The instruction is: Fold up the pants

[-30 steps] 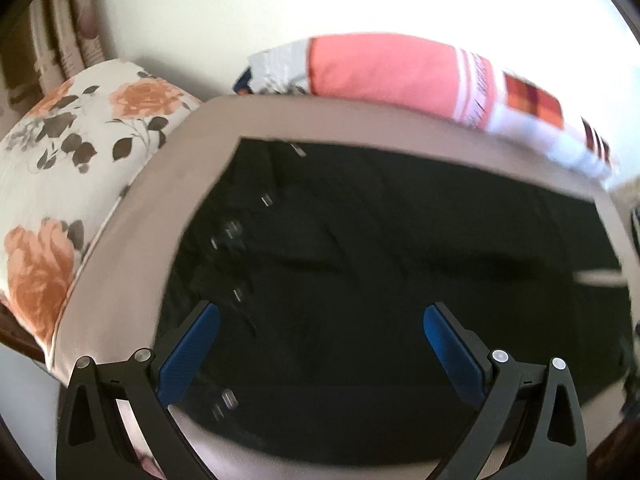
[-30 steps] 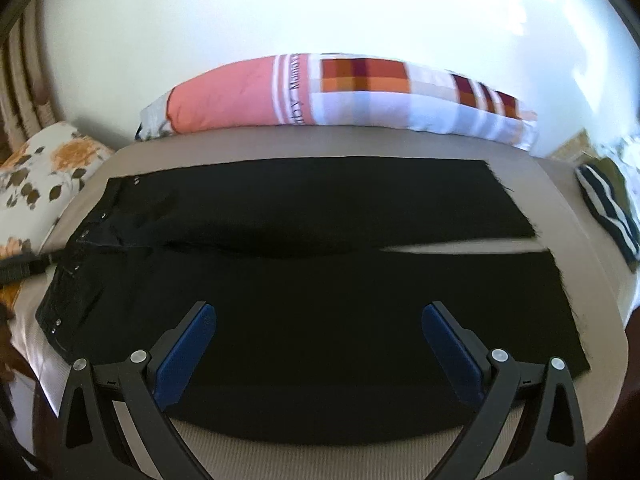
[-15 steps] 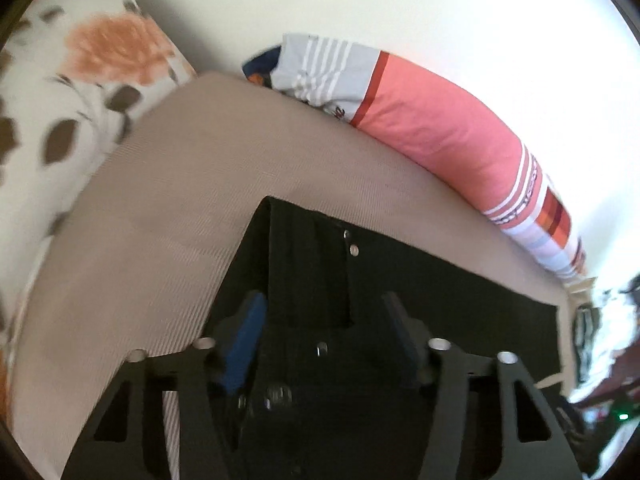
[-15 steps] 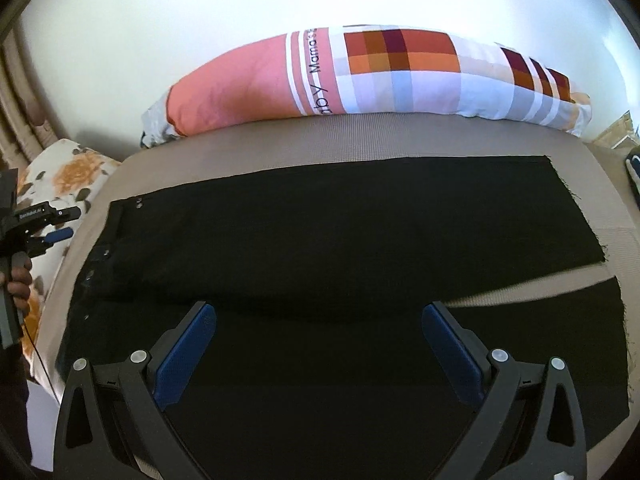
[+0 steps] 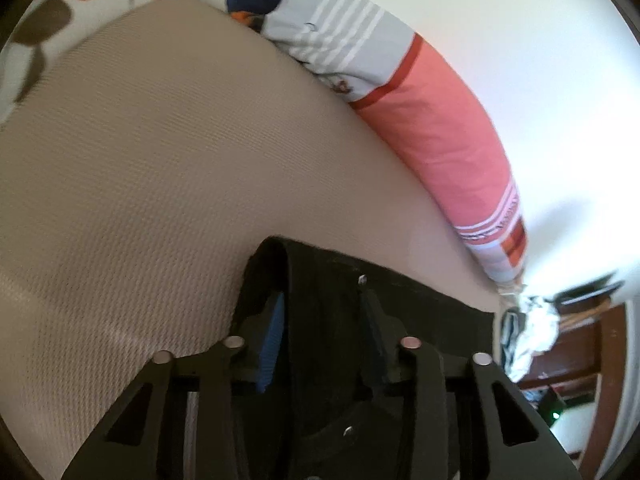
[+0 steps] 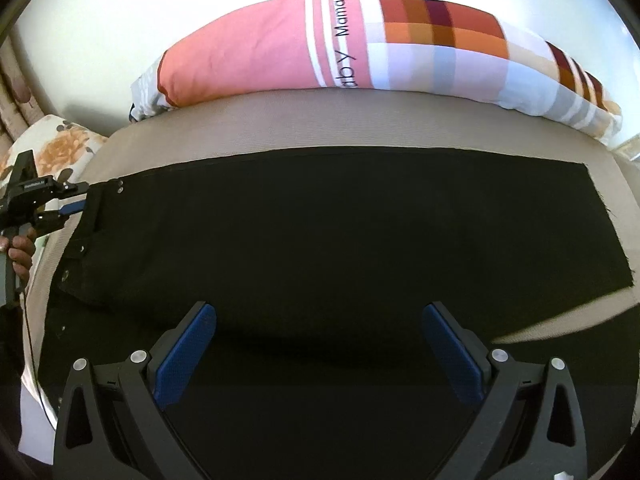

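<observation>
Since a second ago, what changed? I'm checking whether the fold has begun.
The left gripper moved in to the far waistband corner of the pants and narrowed its jaws around it. The right gripper came closer over the legs, jaws still wide. The pants stayed flat beside the pillow.

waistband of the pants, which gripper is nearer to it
Left. The left gripper is clamped on the waistband corner of the pants. The right gripper hovers open over the legs, well away.
</observation>
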Available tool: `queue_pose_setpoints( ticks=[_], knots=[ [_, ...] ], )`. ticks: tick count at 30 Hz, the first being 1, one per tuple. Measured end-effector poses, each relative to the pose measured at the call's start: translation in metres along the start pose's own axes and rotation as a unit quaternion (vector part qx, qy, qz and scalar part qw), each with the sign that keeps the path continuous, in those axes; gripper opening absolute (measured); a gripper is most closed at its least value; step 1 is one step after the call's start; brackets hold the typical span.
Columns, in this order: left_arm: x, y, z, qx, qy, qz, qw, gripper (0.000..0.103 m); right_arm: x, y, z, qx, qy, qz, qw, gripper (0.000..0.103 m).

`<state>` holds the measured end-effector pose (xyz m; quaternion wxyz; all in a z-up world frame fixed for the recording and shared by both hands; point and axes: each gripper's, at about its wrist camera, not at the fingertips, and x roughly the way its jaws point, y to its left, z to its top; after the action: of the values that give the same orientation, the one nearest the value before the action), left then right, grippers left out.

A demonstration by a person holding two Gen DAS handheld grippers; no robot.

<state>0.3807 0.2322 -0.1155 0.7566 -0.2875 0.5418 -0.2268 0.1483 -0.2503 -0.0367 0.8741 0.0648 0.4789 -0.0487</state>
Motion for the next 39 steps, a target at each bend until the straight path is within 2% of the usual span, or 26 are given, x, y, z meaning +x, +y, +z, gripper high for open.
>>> queue_pose_setpoints(
  ticks=[4,8,13,15,21,23,25,29,33,35,39],
  knots=[
    [0.012,0.006,0.01,0.008,0.01,-0.005,0.9999,0.029,0.011,0.008,0.009,-0.007,0.0,0.001,1.0,0.103],
    [0.021,0.006,0.017,0.009,0.017,-0.047,0.9987,0.023,0.017,0.013,0.015,-0.017,-0.005,0.005,1.0,0.103],
    [0.025,-0.006,0.009,0.039,0.029,-0.078,0.9958,0.018,0.022,0.018,0.028,-0.037,-0.015,-0.001,0.999,0.103],
    [0.025,-0.013,0.006,0.059,0.024,-0.07,0.9955,0.018,0.022,0.019,0.033,-0.043,-0.02,-0.003,0.999,0.103],
    [0.043,-0.003,0.017,0.028,0.022,-0.043,0.9984,0.018,0.034,0.024,0.043,-0.067,-0.019,0.009,0.998,0.103],
    [0.048,-0.003,0.015,0.024,0.016,-0.033,0.999,0.011,0.04,0.027,0.05,-0.094,-0.016,0.015,0.995,0.103],
    [0.045,-0.012,0.01,0.035,0.003,-0.022,0.9991,0.01,0.045,0.026,0.06,-0.127,-0.015,0.022,0.992,0.103],
    [0.023,-0.047,-0.006,0.089,-0.035,-0.018,0.9953,0.008,0.061,0.02,0.092,-0.197,0.009,0.067,0.978,0.103],
    [-0.011,-0.079,-0.03,0.15,-0.071,-0.053,0.9847,0.008,0.08,0.018,0.125,-0.274,0.046,0.091,0.956,0.102],
    [-0.027,-0.084,-0.04,0.169,-0.085,-0.07,0.9794,0.008,0.089,0.017,0.14,-0.313,0.067,0.112,0.941,0.1],
    [-0.052,-0.091,-0.054,0.197,-0.108,-0.095,0.9697,0.008,0.106,0.017,0.155,-0.353,0.124,0.161,0.913,0.09]
  ],
)
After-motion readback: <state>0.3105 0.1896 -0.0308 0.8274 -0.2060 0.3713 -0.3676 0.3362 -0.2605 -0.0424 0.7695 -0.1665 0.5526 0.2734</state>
